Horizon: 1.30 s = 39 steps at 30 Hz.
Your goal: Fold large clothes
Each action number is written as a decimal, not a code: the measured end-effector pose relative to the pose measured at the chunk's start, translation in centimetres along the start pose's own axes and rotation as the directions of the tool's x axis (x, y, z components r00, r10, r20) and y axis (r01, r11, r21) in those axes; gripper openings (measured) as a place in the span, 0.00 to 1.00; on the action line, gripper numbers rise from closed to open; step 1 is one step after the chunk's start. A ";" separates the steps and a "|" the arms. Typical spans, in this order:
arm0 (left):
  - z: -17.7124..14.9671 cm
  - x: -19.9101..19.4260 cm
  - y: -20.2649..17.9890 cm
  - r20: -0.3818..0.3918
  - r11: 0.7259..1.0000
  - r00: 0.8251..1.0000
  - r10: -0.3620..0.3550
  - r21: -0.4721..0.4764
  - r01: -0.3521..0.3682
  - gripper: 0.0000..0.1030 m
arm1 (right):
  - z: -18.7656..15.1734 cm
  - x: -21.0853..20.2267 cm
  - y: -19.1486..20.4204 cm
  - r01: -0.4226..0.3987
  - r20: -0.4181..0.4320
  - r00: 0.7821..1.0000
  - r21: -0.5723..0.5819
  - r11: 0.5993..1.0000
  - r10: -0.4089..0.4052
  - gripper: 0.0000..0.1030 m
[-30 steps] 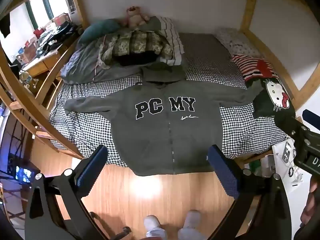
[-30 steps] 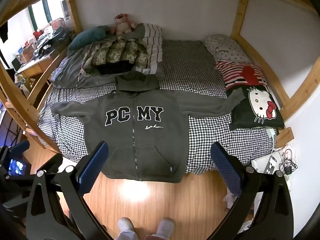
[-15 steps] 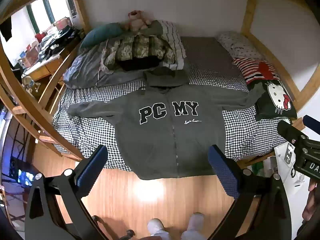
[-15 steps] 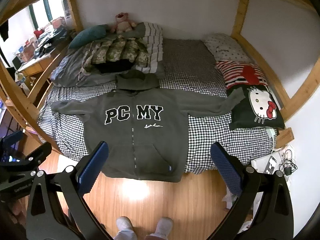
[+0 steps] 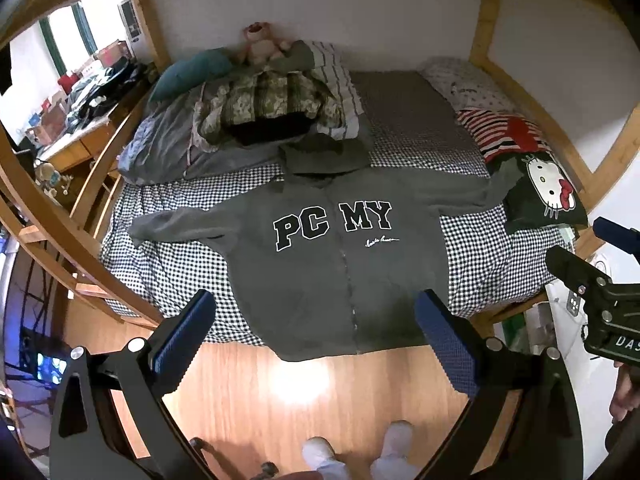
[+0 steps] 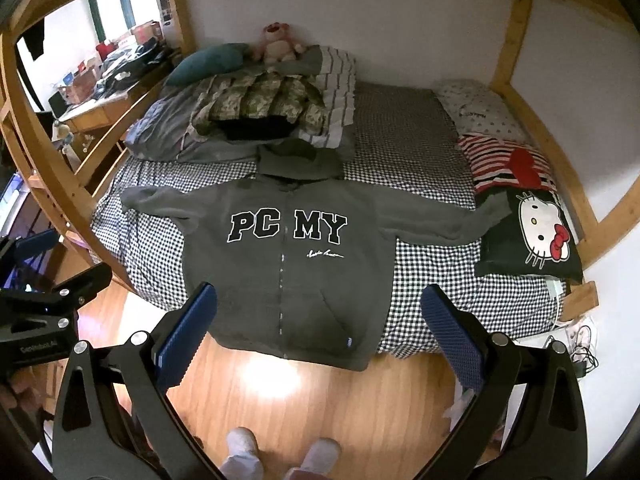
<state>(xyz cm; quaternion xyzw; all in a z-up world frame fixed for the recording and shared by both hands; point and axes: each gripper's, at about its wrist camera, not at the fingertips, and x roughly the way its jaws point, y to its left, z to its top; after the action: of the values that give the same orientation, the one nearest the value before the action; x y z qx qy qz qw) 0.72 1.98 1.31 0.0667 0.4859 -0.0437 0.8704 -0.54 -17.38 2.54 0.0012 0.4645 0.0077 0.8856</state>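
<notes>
A large grey zip hoodie (image 5: 332, 264) (image 6: 288, 264) with "PC MY" lettering lies face up on the checkered bed (image 5: 172, 264) (image 6: 440, 300), sleeves spread out, hood toward the pillows, hem hanging over the near bed edge. My left gripper (image 5: 316, 332) is open, held above the wooden floor short of the hem, empty. My right gripper (image 6: 320, 328) is open too, empty, hovering before the hem. Each gripper's body shows at the edge of the other's view.
A Hello Kitty pillow (image 6: 532, 236) and a striped cushion (image 6: 504, 160) lie by the right sleeve. Folded bedding and a plush toy (image 6: 276, 44) sit at the head. Wooden bunk posts (image 6: 48, 176) frame the bed. A person's feet (image 6: 280, 456) stand on the floor.
Both grippers have drifted slightly, so the hoodie sits a little higher and shifted in each view. Both remain open and the hoodie has not moved.
</notes>
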 end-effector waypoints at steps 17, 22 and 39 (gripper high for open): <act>0.0 0.1 0.2 -0.017 1.000 1.000 -0.009 0.004 0.009 0.96 | 0.1 0.0 0.0 -0.002 0.000 1.000 -0.002 1.000 0.002 0.98; -0.2 0.2 0.1 -0.024 1.000 1.000 -0.015 0.006 0.016 0.96 | 0.1 0.0 0.3 0.002 -0.002 1.000 -0.003 1.000 -0.002 0.98; -0.3 0.5 -0.3 -0.035 1.000 0.999 -0.024 0.016 0.024 0.96 | -0.1 -0.1 0.6 0.000 0.005 1.000 -0.006 1.000 0.000 0.98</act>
<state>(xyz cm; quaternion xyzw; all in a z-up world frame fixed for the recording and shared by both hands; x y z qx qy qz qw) 0.63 1.68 0.73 0.0686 0.5012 -0.0569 0.8607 -0.65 -16.79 2.54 -0.0016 0.4622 0.0092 0.8867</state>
